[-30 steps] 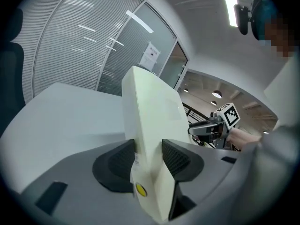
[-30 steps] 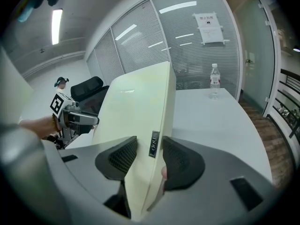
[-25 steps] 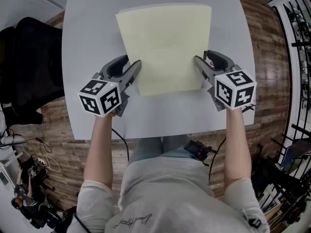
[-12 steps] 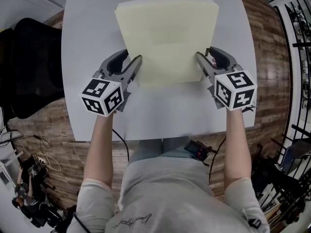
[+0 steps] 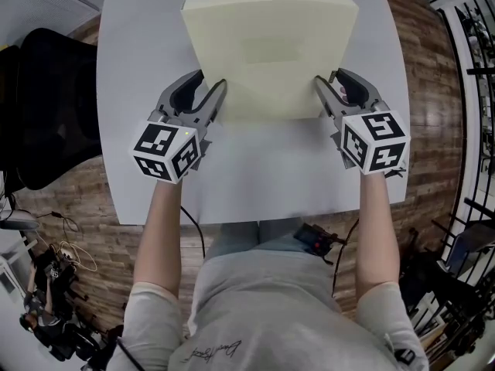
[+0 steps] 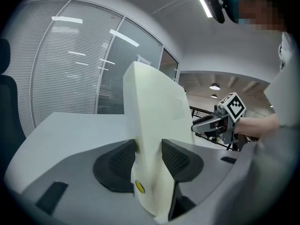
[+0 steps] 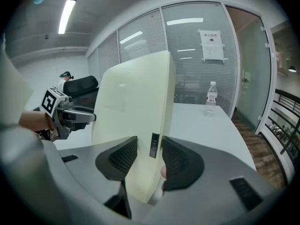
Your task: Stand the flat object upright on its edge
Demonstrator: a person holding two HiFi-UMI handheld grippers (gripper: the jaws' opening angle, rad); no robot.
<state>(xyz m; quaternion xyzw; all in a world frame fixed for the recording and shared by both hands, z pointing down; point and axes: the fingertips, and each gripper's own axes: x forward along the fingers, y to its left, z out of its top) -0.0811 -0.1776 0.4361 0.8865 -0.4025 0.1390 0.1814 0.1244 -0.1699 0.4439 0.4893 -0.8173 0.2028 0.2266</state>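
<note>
A pale yellow flat slab [image 5: 271, 52] is tilted up steeply on the grey table [image 5: 255, 184], its lower edge toward me and its top edge raised toward the head camera. My left gripper [image 5: 215, 91] is shut on its left side edge and my right gripper [image 5: 325, 87] is shut on its right side edge, both low down. In the left gripper view the slab [image 6: 154, 125] stands tall between the dark pads [image 6: 123, 159]. The right gripper view shows the slab [image 7: 136, 125] clamped between the pads [image 7: 176, 157], with a small dark button on its edge.
A black office chair [image 5: 46, 107] stands left of the table. A water bottle [image 7: 212, 99] sits on the table's far part. A metal railing [image 5: 476, 91] runs along the right, over wooden floor. Cables lie on the floor at bottom left [image 5: 54, 300].
Both grippers have moved slightly away from me and the slab has tipped up more steeply; its top edge now looks wider and closer to the head camera.
</note>
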